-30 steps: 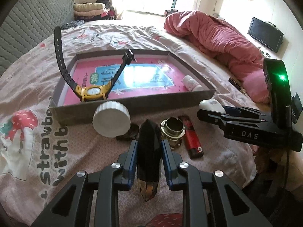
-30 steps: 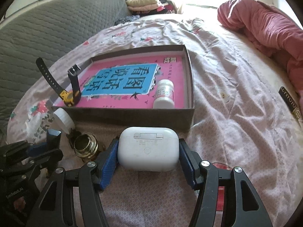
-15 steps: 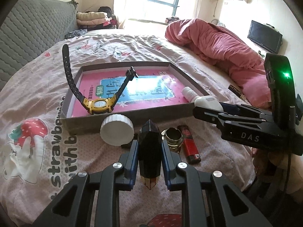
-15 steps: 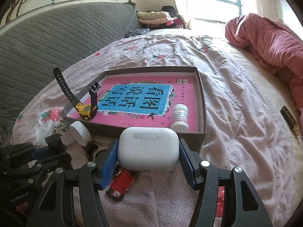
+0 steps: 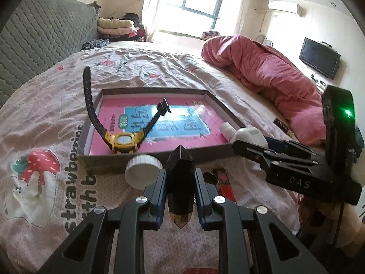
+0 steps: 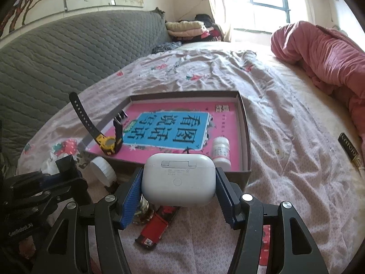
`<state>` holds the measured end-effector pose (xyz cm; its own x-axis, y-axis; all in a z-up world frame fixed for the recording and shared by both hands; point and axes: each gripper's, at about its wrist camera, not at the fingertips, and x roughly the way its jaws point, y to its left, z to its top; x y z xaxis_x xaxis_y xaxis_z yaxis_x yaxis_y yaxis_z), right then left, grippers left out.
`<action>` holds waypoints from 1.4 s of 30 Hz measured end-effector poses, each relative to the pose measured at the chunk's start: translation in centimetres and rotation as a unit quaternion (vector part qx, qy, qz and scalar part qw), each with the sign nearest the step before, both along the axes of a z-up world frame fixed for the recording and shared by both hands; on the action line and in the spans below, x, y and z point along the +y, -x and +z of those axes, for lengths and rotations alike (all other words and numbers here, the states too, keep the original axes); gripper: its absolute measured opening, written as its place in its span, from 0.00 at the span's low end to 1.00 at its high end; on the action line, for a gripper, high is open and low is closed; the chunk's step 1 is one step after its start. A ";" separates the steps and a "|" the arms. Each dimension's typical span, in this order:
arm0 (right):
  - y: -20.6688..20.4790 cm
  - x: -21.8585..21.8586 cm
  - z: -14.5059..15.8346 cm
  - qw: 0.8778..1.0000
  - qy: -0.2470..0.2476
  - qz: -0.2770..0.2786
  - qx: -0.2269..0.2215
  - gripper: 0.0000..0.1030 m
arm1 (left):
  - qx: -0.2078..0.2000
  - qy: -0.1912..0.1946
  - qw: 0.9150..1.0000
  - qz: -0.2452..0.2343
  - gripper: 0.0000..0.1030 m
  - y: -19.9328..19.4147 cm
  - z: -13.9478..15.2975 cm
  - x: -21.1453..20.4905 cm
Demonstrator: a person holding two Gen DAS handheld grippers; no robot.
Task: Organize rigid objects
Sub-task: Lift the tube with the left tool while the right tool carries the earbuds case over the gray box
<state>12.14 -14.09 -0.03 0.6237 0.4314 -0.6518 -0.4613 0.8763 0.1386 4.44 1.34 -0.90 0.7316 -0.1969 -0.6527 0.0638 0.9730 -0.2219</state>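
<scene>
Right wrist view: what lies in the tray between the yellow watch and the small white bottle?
Only the tray's pink floor with its blue printed panel lies between the yellow watch and the small white bottle; no object.

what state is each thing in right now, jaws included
left gripper: jaws shut on the black crystal, held off the bed
right gripper: jaws shut on the white earbud case, lid closed
shallow box: open, no lid
yellow watch: in the box, unbuckled, straps sticking up
white pill bottle: in the box, lying on its side, capped
white round lid: on the bed outside the box
red lighter: lying on the bed
</scene>
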 end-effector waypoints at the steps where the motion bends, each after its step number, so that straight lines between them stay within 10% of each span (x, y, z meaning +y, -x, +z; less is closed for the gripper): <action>1: 0.1 0.0 0.2 1.000 -0.003 0.000 -0.005 0.60 | -0.004 0.001 1.000 0.002 0.22 -0.1 0.2 0.1; 42: -3.0 1.8 -0.2 1.000 -0.004 -0.020 -0.022 0.61 | -0.028 0.060 0.992 0.107 0.22 -7.6 -0.9 6.4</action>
